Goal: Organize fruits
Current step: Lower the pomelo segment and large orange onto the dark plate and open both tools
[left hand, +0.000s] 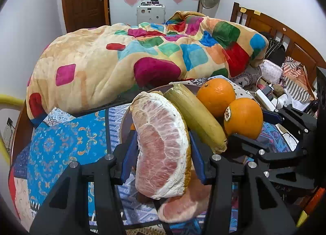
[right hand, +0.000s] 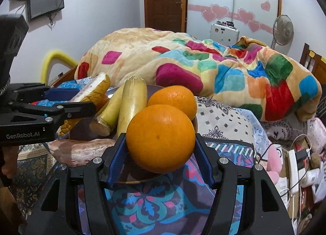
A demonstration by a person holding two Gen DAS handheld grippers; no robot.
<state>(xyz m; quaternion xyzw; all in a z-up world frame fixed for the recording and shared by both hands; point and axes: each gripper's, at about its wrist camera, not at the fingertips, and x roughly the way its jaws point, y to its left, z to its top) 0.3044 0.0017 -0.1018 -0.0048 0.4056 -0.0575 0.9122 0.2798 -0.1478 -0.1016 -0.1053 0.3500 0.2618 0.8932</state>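
At the centre of both views we see a dark plate (right hand: 132,181) on the patterned bed cover, already holding two bananas (right hand: 132,102) and one orange (right hand: 173,98) at its far side. Our left gripper (left hand: 163,149) has its blue fingers (left hand: 196,157) closed on a peeled pomelo wedge (left hand: 161,145) at the plate's left edge; a second wedge (left hand: 183,204) lies below it. Our right gripper (right hand: 161,155) clamps another orange (right hand: 161,139) over the plate's near rim. We judge the task well along: both held fruits look about to be set down, the loose wedge remains
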